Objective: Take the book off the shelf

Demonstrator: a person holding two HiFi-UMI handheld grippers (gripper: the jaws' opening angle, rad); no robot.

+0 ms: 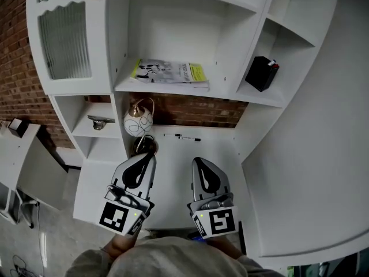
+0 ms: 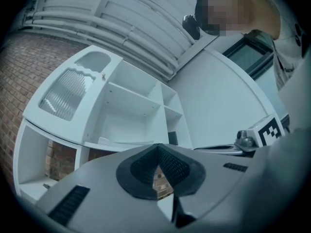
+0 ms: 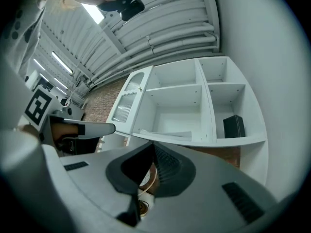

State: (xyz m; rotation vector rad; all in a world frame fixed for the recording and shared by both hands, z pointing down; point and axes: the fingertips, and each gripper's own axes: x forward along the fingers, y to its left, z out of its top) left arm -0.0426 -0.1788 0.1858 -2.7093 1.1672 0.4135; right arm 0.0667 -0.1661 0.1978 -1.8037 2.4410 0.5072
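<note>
Shelving stood white and wide ahead, backed by brick wall, and there was a lot on show. Below its open middle bay ran the white counter, bare between the two tools. Up at the left, a ribbed glass door closed off one compartment.

Down low, the left claw and right claw hung side by side over the counter, both tipped a little upward towards the shelves. Left claw: pinched fully together, pads meeting, nothing caught between them. Right claw: same story, closed tight on nothing. Each one's own view looked past its closed tips at the shelving, with the other claw at the edge.

And the book, the one that mattered, lay flat on the middle shelf with its yellow-edged cover facing up, near the front lip and well apart from both claws. One compartment to the right, a black box leaned tilted against the divider.

Under the book's shelf, at the counter's back left corner, sat a white globe with dark squiggles and a gold hoop over it. A thin pen lay on the counter just right of it, close to the brick. On a small side shelf to the left rested a metal piece, too small to make out.
</note>
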